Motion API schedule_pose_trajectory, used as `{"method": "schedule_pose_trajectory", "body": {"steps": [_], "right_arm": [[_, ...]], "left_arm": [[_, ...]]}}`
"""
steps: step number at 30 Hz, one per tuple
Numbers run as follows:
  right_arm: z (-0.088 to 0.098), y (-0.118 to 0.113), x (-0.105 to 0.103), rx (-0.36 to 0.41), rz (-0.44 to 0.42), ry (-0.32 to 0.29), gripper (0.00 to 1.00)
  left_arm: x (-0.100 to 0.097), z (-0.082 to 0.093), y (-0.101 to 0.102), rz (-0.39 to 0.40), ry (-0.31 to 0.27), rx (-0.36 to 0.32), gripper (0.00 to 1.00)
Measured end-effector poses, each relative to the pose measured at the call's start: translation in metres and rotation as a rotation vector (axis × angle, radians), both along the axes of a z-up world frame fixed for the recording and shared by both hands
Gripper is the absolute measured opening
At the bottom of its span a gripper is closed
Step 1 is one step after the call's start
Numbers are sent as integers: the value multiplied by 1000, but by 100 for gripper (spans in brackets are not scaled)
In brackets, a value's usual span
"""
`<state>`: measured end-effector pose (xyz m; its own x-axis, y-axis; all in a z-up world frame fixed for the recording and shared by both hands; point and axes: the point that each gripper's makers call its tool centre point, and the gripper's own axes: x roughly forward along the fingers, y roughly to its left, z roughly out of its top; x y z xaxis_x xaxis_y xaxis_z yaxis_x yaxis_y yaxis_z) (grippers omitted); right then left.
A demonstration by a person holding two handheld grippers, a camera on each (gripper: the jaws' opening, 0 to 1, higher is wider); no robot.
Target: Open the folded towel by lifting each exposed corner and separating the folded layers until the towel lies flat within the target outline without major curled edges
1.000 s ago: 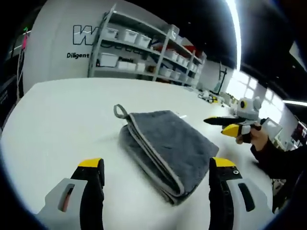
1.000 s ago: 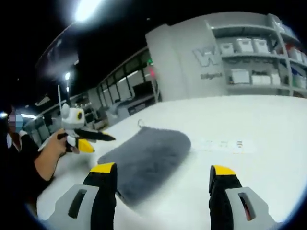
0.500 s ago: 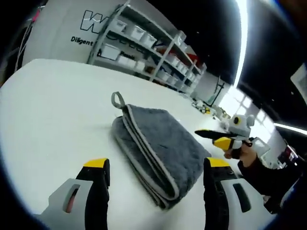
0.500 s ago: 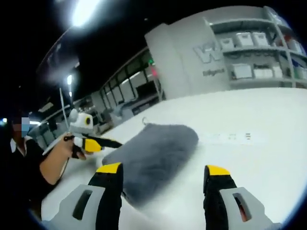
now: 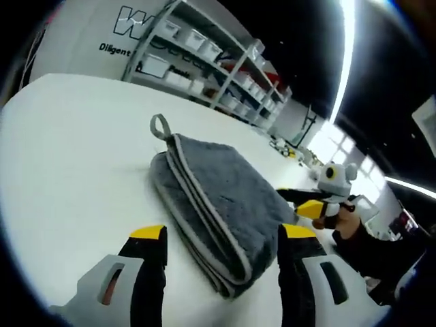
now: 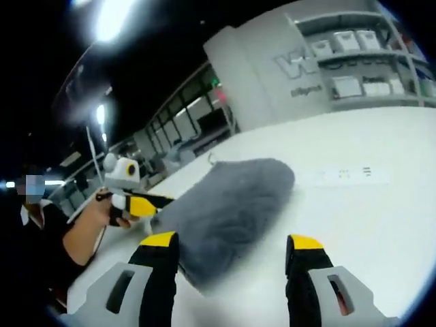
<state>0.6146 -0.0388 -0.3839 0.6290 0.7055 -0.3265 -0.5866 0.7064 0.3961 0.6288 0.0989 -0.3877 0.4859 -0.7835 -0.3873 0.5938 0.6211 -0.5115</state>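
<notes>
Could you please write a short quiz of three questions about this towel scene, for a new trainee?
1. True or false: the grey towel is already spread flat on the white table.
2. What sticks out at the towel's far corner in the left gripper view? A) a hanging loop B) a price tag C) a clip
3. In what state are the left gripper and the right gripper?

Key
1. False: it is still folded in layers.
2. A, the hanging loop.
3. Both are open, holding nothing.
</notes>
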Motion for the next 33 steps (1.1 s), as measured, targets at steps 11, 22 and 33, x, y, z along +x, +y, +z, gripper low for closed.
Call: {"method": "schedule_pose_trajectory", "body": {"steps": [11, 22, 33], "right_arm": [[-2, 7, -3, 97, -8, 69, 50], [-8, 18, -13, 109, 18, 102, 32], [-7, 22, -17, 61, 30, 56, 25]], "left_arm": [[-4, -9, -3, -15, 23, -7, 50], [1, -11, -3, -10, 21, 2, 37], [0, -12, -3, -23, -30, 40, 28]]}}
